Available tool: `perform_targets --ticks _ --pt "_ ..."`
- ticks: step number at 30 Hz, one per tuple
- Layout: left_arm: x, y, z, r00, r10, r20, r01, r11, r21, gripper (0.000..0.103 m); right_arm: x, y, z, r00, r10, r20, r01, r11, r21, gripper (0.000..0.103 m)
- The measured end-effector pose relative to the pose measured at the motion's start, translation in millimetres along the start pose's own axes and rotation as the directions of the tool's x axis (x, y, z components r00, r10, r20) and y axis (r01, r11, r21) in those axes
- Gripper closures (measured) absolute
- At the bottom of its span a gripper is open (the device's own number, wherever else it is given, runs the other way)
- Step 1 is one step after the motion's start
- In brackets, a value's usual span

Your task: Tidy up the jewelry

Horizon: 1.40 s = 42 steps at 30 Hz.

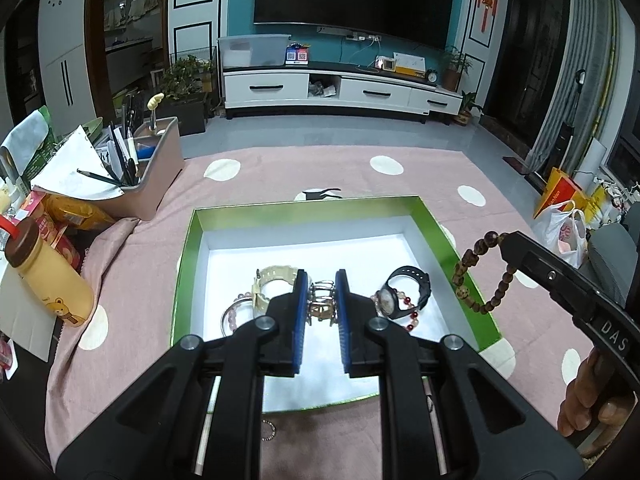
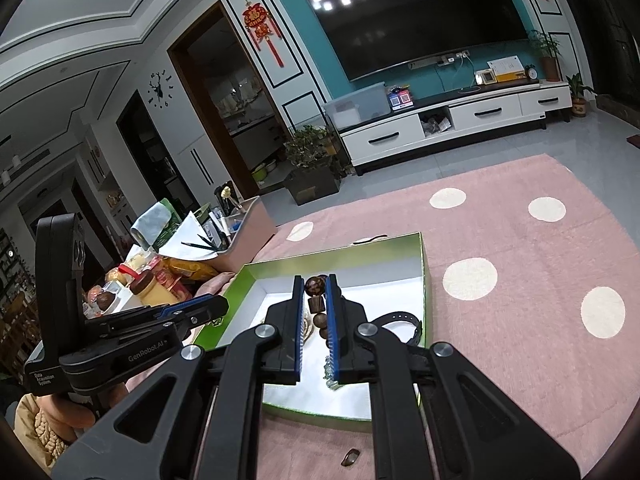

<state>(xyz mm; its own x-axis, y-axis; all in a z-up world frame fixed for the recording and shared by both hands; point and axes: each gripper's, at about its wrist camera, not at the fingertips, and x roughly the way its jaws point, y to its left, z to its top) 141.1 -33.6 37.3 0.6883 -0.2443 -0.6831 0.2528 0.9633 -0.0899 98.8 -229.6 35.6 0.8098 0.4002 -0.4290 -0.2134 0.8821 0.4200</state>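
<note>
A green box (image 1: 188, 248) with a white inside lies on the pink spotted cloth. In it lie a cream watch (image 1: 266, 284), a pink bead bracelet (image 1: 234, 314), a black watch (image 1: 414, 284) and a red bead bracelet (image 1: 412, 316). My left gripper (image 1: 322, 292) is low over the box, shut on a silver metal watch (image 1: 322, 306). My right gripper (image 2: 314, 300) is shut on a brown wooden bead bracelet (image 2: 316, 304). The bracelet hangs from it (image 1: 466, 276) above the box's right wall (image 2: 426, 272).
A pink organizer (image 1: 160, 168) with pens and papers stands at the back left. A yellow bottle (image 1: 48, 280) and snack packs lie at the left. A small dark object (image 2: 350, 457) lies on the cloth in front of the box. Bags (image 1: 564, 220) sit at the right.
</note>
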Motion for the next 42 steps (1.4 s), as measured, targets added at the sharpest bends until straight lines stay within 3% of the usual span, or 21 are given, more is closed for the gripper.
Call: perform_targets --ticks 28,42 --pt "60.3 6.0 -2.9 0.993 0.064 -0.103 -0.062 0.998 0.019 0.090 55.4 -9.8 -4.8 0.991 -0.073 -0.109 0.072 0.997 -0.013 0.093" --pt "69.4 8.9 -5.7 0.988 0.088 -0.126 -0.085 0.996 0.027 0.089 65.0 -16.5 -10.7 0.984 -0.105 -0.146 0.103 0.994 -0.024 0.093"
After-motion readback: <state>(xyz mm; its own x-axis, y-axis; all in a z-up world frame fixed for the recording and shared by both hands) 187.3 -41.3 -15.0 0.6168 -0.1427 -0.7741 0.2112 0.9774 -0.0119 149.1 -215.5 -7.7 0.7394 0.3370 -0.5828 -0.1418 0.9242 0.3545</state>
